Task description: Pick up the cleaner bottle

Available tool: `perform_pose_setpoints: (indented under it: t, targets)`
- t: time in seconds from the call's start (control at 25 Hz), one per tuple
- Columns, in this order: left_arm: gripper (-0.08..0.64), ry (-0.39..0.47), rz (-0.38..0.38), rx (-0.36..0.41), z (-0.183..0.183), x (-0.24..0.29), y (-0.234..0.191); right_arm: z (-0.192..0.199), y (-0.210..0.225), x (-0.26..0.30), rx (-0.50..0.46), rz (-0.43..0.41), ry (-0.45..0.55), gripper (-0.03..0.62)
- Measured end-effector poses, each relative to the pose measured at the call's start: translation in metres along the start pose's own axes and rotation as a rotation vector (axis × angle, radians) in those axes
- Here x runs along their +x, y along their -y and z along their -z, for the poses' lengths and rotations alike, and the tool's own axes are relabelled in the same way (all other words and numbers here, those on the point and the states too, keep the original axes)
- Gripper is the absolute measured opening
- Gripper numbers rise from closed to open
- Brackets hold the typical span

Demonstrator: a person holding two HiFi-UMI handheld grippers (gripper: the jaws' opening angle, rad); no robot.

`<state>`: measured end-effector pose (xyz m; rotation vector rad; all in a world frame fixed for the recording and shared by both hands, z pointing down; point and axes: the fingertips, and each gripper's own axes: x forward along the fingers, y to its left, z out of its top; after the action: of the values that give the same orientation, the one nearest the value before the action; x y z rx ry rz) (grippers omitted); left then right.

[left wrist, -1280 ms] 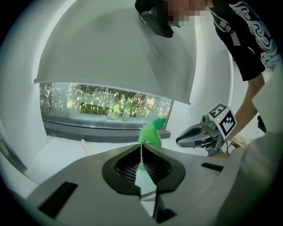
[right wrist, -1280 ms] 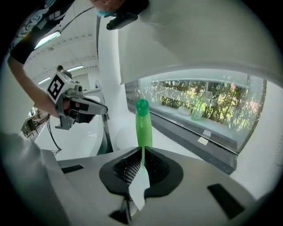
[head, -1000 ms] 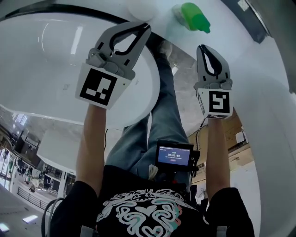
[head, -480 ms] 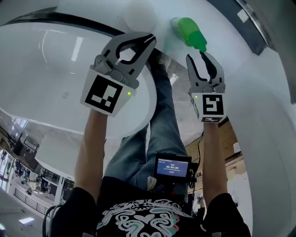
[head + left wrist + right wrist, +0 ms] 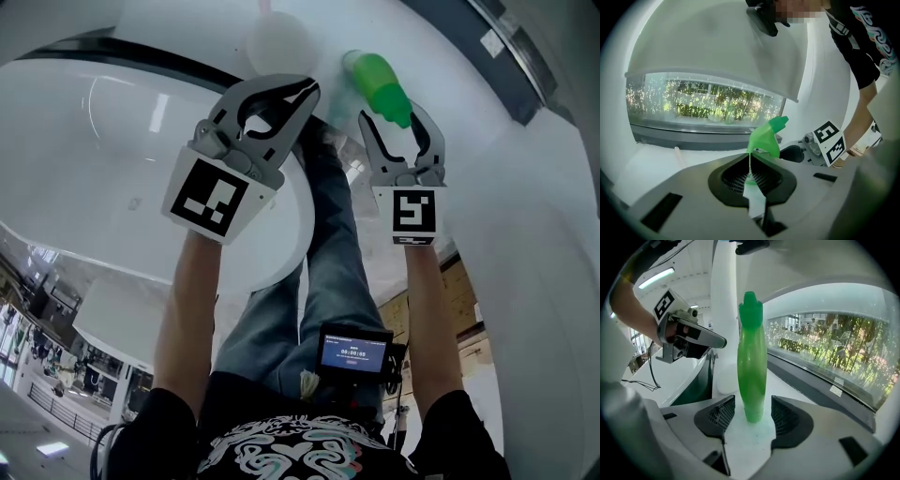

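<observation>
The green cleaner bottle (image 5: 377, 77) stands upright on the white surface at the far side. My right gripper (image 5: 394, 118) reaches it with its jaws opening. The bottle's base (image 5: 753, 404) stands between the two pads, with a gap on each side, so nothing presses on it. My left gripper (image 5: 307, 90) hovers to the bottle's left, its fingertips together and nothing between them. In the left gripper view the bottle (image 5: 765, 138) shows just beyond the closed tips (image 5: 752, 187), with the right gripper (image 5: 808, 150) beside it.
A white round column (image 5: 281, 39) stands just left of the bottle, close to the left gripper (image 5: 696, 341). A curved white table (image 5: 112, 141) lies at the left. A dark window ledge (image 5: 820, 380) runs behind the bottle. A small screen (image 5: 354, 349) hangs at the person's waist.
The right gripper has moved forward towards the bottle and its jaws have gone from shut to wide, now standing either side of the bottle. The left gripper has shifted slightly forward.
</observation>
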<state>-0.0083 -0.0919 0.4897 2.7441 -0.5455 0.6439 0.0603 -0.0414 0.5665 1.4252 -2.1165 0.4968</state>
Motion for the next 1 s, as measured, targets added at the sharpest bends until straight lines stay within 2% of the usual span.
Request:
perform_pose_setpoints:
  t: [0.28,0.56,1.0]
  targets:
    - [0.021,0.019,0.005,0.015,-0.002,0.011,0.004,-0.003,0.011,0.01,-0.102,0.078,0.082,0.236]
    - [0.021,0.05,-0.018,-0.077,-0.006,0.017,-0.009,-0.003,0.008,0.038,-0.174,0.062,0.085,0.235]
    - [0.021,0.051,0.038,-0.111,-0.009,0.039,-0.014,0.011,0.007,0.067,-0.119,0.079,0.07,0.235]
